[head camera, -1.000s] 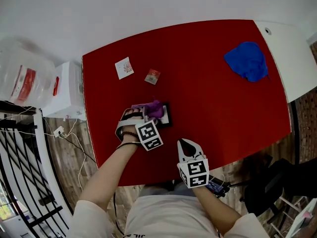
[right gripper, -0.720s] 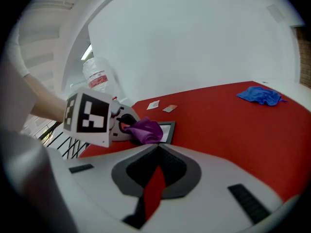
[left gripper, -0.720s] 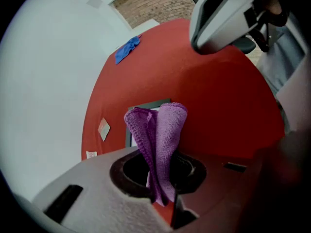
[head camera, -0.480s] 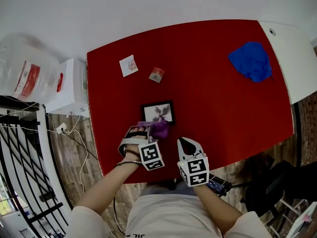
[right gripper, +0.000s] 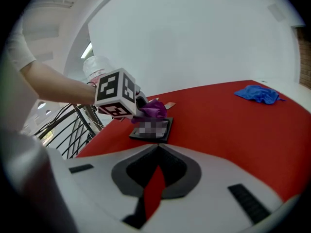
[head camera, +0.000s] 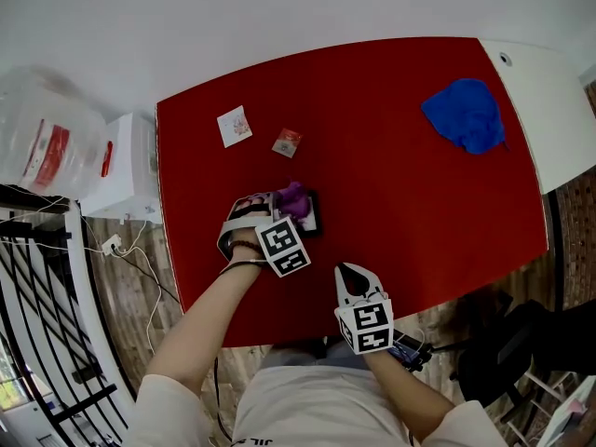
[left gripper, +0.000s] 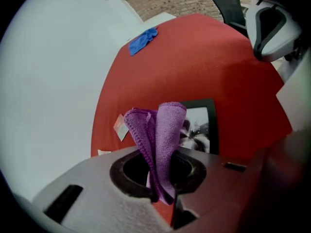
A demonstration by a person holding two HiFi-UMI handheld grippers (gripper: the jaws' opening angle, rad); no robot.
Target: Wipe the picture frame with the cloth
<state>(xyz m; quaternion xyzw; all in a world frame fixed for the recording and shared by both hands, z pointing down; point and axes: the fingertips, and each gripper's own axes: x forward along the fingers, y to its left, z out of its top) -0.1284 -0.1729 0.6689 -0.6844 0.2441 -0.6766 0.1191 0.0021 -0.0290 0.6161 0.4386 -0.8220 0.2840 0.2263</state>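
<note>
A small black picture frame [head camera: 314,215] lies flat on the red table [head camera: 391,184], left of the middle. My left gripper [head camera: 279,205] is shut on a folded purple cloth [head camera: 292,196], which rests on the frame's left part and hides it. In the left gripper view the cloth [left gripper: 163,130] stands up between the jaws, with the frame [left gripper: 201,130] just beyond. My right gripper [head camera: 351,273] hovers shut and holds nothing near the table's front edge, right of the frame. From the right gripper view, frame [right gripper: 153,129], cloth [right gripper: 154,109] and left gripper lie straight ahead.
A crumpled blue cloth [head camera: 464,115] lies at the far right of the table. A small card [head camera: 234,126] and a small packet [head camera: 286,142] sit behind the frame. A white box [head camera: 126,170] and a plastic jug [head camera: 42,142] stand off the left edge.
Half a second ago the left gripper and cloth were pulled back off the frame toward the front edge. They have moved forward onto the frame again. The right gripper has stayed put.
</note>
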